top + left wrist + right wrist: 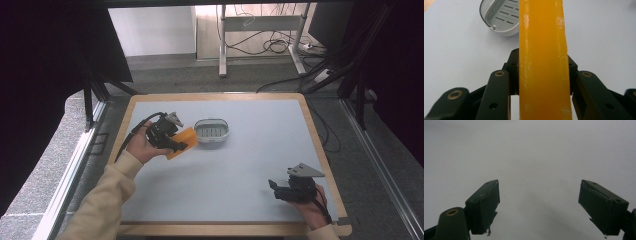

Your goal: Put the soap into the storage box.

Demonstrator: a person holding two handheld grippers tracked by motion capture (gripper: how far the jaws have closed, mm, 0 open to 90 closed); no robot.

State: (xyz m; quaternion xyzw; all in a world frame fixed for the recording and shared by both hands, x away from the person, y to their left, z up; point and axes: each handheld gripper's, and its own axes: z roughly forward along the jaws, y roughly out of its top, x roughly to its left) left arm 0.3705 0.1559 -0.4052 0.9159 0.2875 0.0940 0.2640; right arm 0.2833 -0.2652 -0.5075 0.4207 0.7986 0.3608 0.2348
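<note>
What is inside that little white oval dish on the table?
The white dish shows just a grey slotted insert, with nothing lying on it. In the left gripper view the orange bar held by the left gripper covers the dish's far side, so that part is hidden.

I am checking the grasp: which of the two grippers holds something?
The left gripper, shut on the orange soap bar; the right gripper is open and empty.

Orange bar: waxy, semi-glossy, w/ scuffs. Dish: smooth plastic, slotted. Worktop: matt grey, wood edge; fingers matt black.
</note>
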